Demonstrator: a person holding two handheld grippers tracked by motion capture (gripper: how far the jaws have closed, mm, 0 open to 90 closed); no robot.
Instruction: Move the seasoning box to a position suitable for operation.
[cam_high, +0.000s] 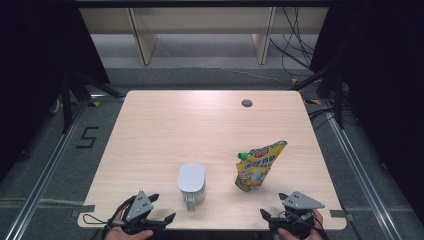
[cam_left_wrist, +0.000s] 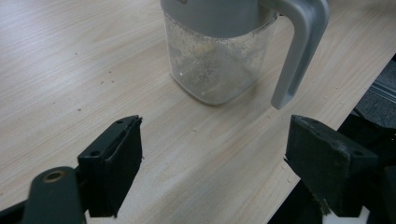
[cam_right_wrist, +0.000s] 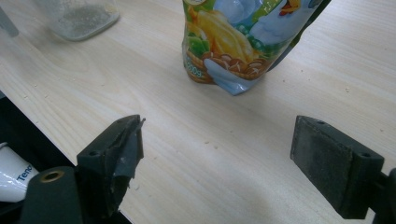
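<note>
A clear jug with a grey lid and handle (cam_high: 192, 183) stands near the table's front edge, its handle toward the person. In the left gripper view the jug (cam_left_wrist: 215, 60) holds a thin layer of pale grains. A yellow spouted refill pouch (cam_high: 257, 165) stands upright to the jug's right, also seen close up as the pouch (cam_right_wrist: 238, 42). My left gripper (cam_high: 161, 210) is open at the front edge, left of the jug, and the left gripper (cam_left_wrist: 212, 165) holds nothing. My right gripper (cam_high: 272, 206) is open in front of the pouch; the right gripper (cam_right_wrist: 217, 163) is empty.
The light wooden table (cam_high: 175, 130) has a round cable hole (cam_high: 246, 103) at the back right. Wooden shelf legs and loose cables lie on the floor beyond the table. Metal rails run along the floor on both sides.
</note>
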